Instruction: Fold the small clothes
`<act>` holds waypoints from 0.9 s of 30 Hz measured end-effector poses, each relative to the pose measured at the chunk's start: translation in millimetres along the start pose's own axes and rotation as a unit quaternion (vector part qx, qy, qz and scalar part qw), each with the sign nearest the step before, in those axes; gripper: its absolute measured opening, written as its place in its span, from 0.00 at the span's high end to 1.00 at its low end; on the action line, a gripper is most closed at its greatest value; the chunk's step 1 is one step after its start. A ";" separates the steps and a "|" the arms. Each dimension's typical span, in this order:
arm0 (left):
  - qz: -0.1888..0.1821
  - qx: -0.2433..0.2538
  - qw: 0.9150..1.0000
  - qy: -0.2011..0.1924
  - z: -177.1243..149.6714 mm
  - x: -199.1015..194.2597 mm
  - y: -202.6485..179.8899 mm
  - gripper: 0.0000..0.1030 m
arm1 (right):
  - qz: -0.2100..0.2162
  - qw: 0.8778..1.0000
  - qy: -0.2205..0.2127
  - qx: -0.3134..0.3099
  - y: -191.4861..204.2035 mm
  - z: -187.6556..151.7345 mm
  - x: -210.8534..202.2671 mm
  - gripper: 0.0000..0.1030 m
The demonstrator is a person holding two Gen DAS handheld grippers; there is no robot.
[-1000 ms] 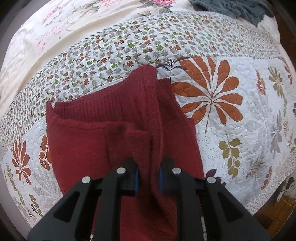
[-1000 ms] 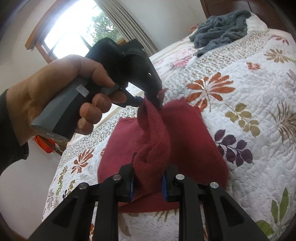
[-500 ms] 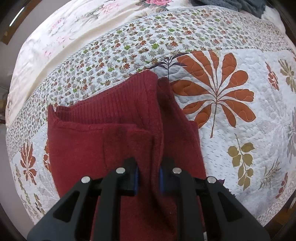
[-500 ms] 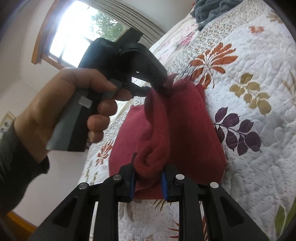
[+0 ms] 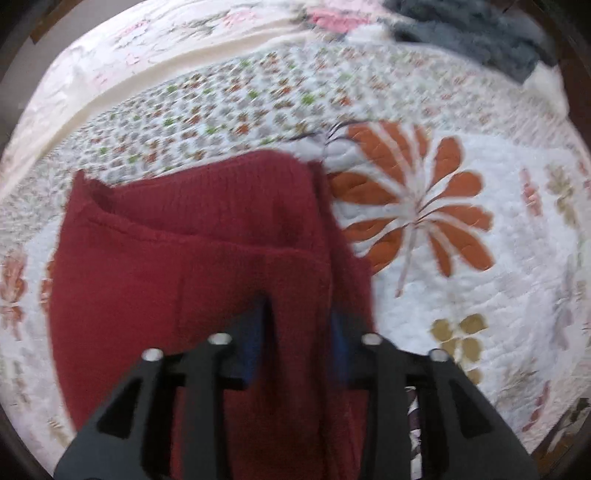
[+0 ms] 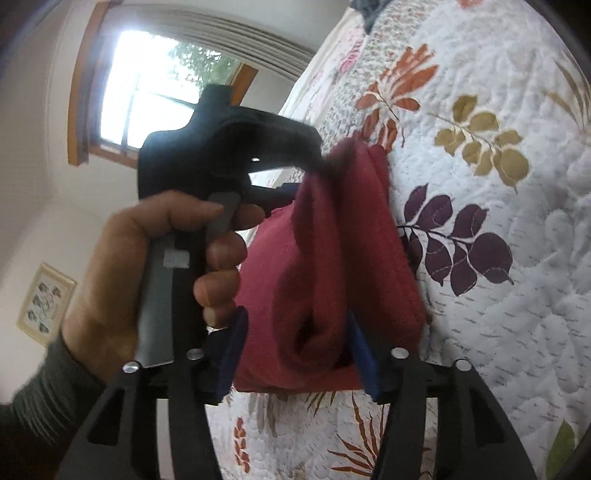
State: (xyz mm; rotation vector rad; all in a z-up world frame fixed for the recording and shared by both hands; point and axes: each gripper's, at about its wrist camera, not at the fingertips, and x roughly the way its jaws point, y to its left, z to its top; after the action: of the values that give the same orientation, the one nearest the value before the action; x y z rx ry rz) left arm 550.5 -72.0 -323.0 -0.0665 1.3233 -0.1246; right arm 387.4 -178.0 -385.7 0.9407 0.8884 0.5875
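Whole left wrist view smeared with motion blur, so the small flower print on the quilt point(image 5: 229, 107) just reads as streaks, and the dark grey fabric heap point(image 5: 476, 33) gets chopped by the top edge. Lower end of the red garment point(image 5: 192, 251) hidden behind the left gripper point(image 5: 297, 343), its blue pads too fuzzy to tell whether actually touching cloth. In the right wrist view, left gripper's tips buried in the bunched garment, hand point(image 6: 147, 273) blurry, sleeve cut off at the corner.
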 end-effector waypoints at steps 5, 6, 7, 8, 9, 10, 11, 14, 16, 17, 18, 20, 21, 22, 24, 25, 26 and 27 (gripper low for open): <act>-0.109 -0.037 0.992 -0.052 5.1 -29.6 34.3 0.33 | -0.004 1.000 0.006 0.007 -4.3 -1.1 5.3 0.46; -0.116 -0.038 0.991 -0.059 5.3 -36.6 39.7 0.30 | -0.002 1.000 0.006 0.009 -4.8 -0.8 5.7 0.45; -0.128 -0.038 0.989 -0.067 4.4 -47.0 50.2 0.29 | 0.002 1.000 0.006 0.014 -6.2 -0.6 5.8 0.45; -0.141 -0.036 0.987 -0.069 2.2 -54.9 58.2 0.29 | 0.005 1.000 0.007 0.019 -8.3 -0.2 6.4 0.44; -0.154 -0.034 0.985 -0.070 -2.2 -61.8 65.1 0.29 | 0.008 1.000 0.007 0.025 -11.8 0.5 6.0 0.44; -0.163 -0.027 0.984 -0.067 -8.0 -69.3 72.2 0.28 | 0.014 0.999 0.010 0.032 -14.0 1.0 5.0 0.44; -0.171 -0.021 0.983 -0.062 -15.0 -75.9 77.6 0.28 | 0.024 0.999 0.013 0.042 -16.4 2.2 4.7 0.44; -0.203 -0.013 0.978 -0.043 -38.6 -90.8 101.4 0.28 | 0.057 0.994 0.031 0.083 -24.6 10.6 5.3 0.42; -0.241 -0.020 0.970 -0.029 -60.7 -100.1 121.5 0.28 | 0.066 0.992 0.063 0.091 -25.6 23.5 7.7 0.40; -0.252 -0.021 0.967 -0.025 -68.3 -101.3 128.3 0.28 | 0.068 0.990 0.087 0.086 -23.3 33.2 12.2 0.39; -0.266 -0.024 0.963 -0.021 -78.6 -101.9 136.1 0.28 | 0.071 0.987 0.114 0.085 -21.8 44.3 19.5 0.39; -0.291 -0.028 0.956 -0.008 -98.6 -100.1 146.6 0.28 | 0.064 0.983 0.151 0.082 -19.8 62.5 33.0 0.39; -0.298 -0.030 0.954 -0.005 -105.3 -98.9 151.3 0.29 | 0.059 0.980 0.177 0.075 -16.8 73.8 43.6 0.39; -0.308 -0.035 0.951 -0.003 -112.6 -97.7 156.1 0.29 | 0.052 0.977 0.192 0.074 -15.9 79.6 50.5 0.39; -0.331 -0.047 0.943 0.002 -122.4 -94.4 164.7 0.29 | 0.046 0.970 0.225 0.076 -14.1 90.7 69.0 0.39; -0.340 -0.053 0.939 0.003 -125.3 -93.3 167.9 0.29 | 0.040 0.967 0.236 0.083 -14.5 95.5 79.1 0.40; -0.348 -0.060 0.935 0.004 -128.5 -91.4 171.3 0.29 | 0.033 0.965 0.244 0.087 -13.6 98.3 86.2 0.45; -0.350 -0.065 0.934 0.005 -131.1 -90.3 173.4 0.29 | 0.017 0.965 0.248 0.080 -10.1 100.4 91.6 0.64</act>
State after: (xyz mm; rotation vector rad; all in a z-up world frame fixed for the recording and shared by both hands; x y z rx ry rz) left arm 411.0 114.5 -288.8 -0.6537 1.2664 -0.6432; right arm 521.2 -156.8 -400.2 0.9715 1.3873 0.8089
